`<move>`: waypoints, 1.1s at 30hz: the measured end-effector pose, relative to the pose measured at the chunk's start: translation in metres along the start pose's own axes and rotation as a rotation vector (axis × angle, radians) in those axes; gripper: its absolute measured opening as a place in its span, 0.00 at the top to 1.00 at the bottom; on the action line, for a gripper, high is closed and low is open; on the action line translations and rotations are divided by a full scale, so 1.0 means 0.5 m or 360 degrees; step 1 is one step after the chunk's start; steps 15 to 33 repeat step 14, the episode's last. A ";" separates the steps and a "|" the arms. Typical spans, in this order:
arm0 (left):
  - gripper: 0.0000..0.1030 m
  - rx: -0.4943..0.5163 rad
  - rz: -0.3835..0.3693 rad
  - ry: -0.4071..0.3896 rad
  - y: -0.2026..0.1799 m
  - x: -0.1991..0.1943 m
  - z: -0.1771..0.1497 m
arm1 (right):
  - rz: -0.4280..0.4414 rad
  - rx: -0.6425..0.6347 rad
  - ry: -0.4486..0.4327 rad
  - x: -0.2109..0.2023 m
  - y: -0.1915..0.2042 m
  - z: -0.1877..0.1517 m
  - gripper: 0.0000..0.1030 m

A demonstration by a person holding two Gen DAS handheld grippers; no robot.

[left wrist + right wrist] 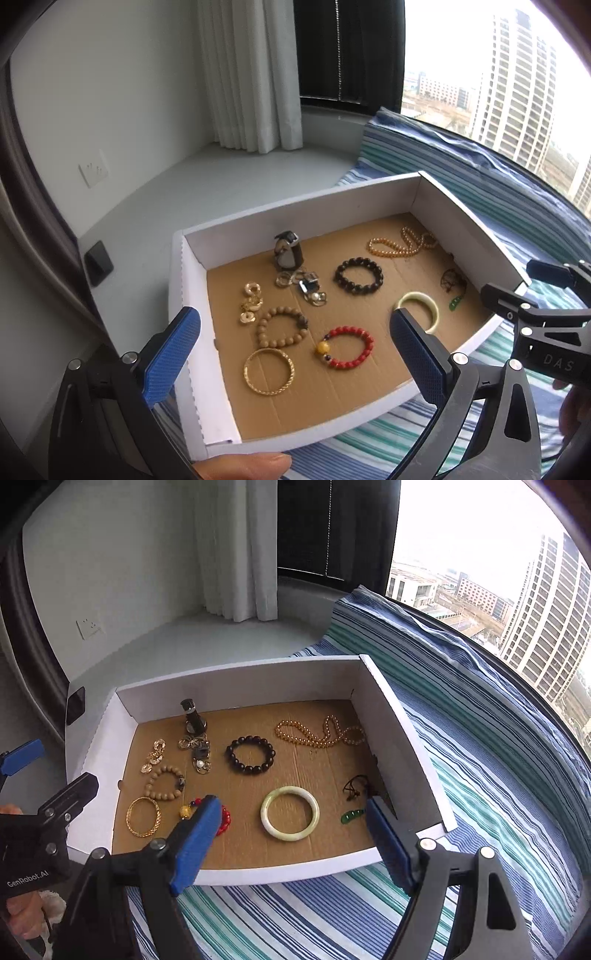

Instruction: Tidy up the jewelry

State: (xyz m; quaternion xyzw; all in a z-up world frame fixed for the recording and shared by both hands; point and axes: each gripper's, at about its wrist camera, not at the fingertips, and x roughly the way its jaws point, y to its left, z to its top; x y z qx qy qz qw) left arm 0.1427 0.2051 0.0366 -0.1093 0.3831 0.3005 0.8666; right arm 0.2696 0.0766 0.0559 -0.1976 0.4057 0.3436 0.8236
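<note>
Left gripper (295, 343): blue ribbed pads spread wide with nothing between them, poised over the near left part of the box.
Right gripper (291, 834): jaws wide apart and empty, hanging above the near edge of the box.
Writing: "DAS" in pale letters on the right gripper's black body in the left wrist view; "GenRobot.AI" on the left gripper's body in the right wrist view.
Hands: a fingertip (243, 463) at the bottom of the left wrist view; part of a hand (22, 904) at the lower left of the right wrist view.
Box (236, 681): shallow, white walls, brown corrugated floor, open on top.
Jewelry in the box: gold bangle (143, 816) and tan bead bracelet (164, 782) at the near left; red bead bracelet (347, 347) beside them; pale jade bangle (290, 812) near the middle front; dark bead bracelet (251, 755) behind it; amber bead necklace (321, 733) toward the far right corner; green pendant on a dark cord (351, 816) by the right wall; gold earrings (153, 757) at left.
Surface: striped blue, green and white cloth (480, 775) beneath the box.
Room: white curtain (236, 550), white wall with a socket (88, 627), a window onto tower blocks (546, 627).
</note>
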 end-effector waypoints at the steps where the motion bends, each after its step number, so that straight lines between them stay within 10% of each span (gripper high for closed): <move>1: 0.01 -0.0007 0.0001 -0.0003 0.002 -0.002 0.001 | 0.0003 0.0002 -0.0001 -0.001 0.003 -0.002 0.21; 33: 0.01 -0.0072 -0.0035 0.0046 0.008 0.010 -0.008 | 0.0005 0.0023 -0.0022 0.001 0.007 0.000 0.21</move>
